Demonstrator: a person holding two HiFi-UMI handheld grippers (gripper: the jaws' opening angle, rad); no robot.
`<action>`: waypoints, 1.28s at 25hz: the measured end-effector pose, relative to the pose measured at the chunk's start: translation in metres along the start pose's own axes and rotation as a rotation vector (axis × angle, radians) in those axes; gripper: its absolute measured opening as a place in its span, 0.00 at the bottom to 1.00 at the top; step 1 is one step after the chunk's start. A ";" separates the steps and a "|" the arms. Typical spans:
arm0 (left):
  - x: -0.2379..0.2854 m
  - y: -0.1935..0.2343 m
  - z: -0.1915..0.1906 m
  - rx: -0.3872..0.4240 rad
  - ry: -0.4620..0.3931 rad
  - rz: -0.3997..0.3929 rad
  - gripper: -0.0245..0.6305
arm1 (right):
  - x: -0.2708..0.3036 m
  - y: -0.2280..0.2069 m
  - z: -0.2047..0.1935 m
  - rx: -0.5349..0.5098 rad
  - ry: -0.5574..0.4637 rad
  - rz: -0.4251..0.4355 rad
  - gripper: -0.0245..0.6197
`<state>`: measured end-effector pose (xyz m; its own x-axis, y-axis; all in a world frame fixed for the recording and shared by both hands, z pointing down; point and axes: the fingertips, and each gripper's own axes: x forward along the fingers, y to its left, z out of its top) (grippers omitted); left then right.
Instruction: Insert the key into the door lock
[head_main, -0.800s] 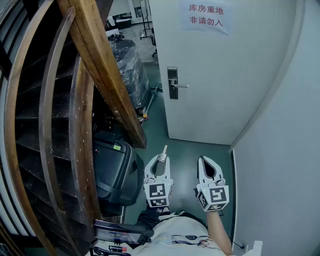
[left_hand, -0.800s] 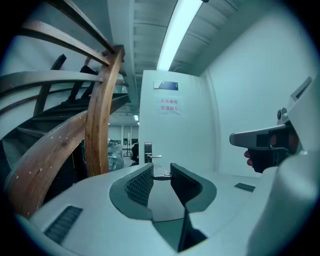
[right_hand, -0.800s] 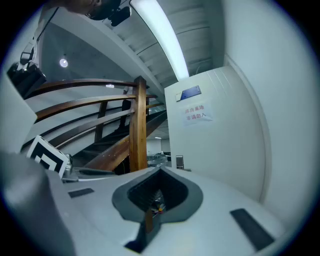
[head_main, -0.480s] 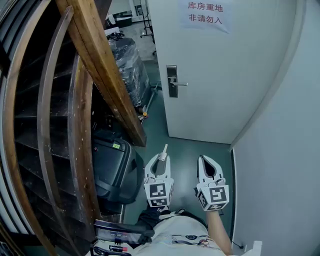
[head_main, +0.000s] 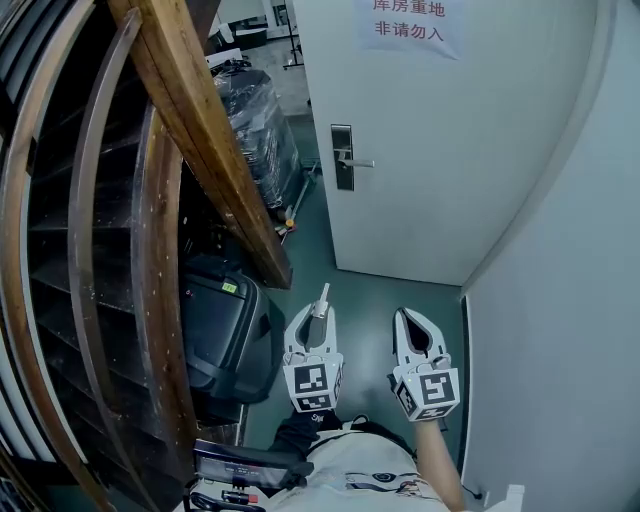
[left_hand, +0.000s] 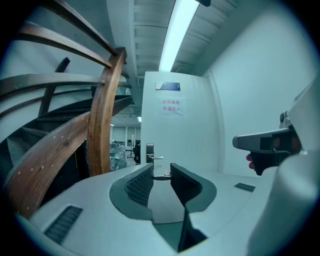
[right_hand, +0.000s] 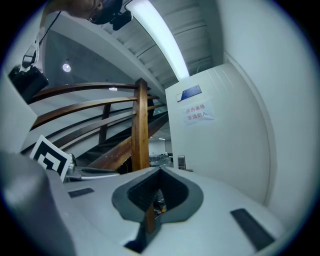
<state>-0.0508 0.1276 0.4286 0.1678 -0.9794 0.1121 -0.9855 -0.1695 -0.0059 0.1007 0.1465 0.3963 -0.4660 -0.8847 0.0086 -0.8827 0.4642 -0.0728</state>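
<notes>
As left gripper (head_main: 318, 313) holds key (head_main: 322, 296), seemingly clamped

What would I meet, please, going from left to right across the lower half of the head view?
Wooden stair rail → black case → left gripper holding the key → right gripper → white wall.

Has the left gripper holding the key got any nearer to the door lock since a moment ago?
No. The left gripper holds the key about as far below the lock plate as before, well short of the door.
</notes>
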 end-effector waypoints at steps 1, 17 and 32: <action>0.002 -0.001 -0.001 0.000 0.003 0.001 0.21 | 0.000 -0.002 -0.003 0.000 0.009 0.002 0.05; 0.134 0.013 -0.011 -0.003 0.016 -0.068 0.21 | 0.094 -0.064 -0.036 0.003 0.086 -0.060 0.05; 0.358 0.085 -0.028 0.001 0.041 -0.134 0.21 | 0.292 -0.115 -0.045 -0.032 0.164 -0.087 0.05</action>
<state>-0.0754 -0.2345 0.4959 0.2969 -0.9427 0.1520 -0.9543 -0.2988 0.0109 0.0630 -0.1633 0.4516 -0.3891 -0.9041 0.1763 -0.9203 0.3898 -0.0326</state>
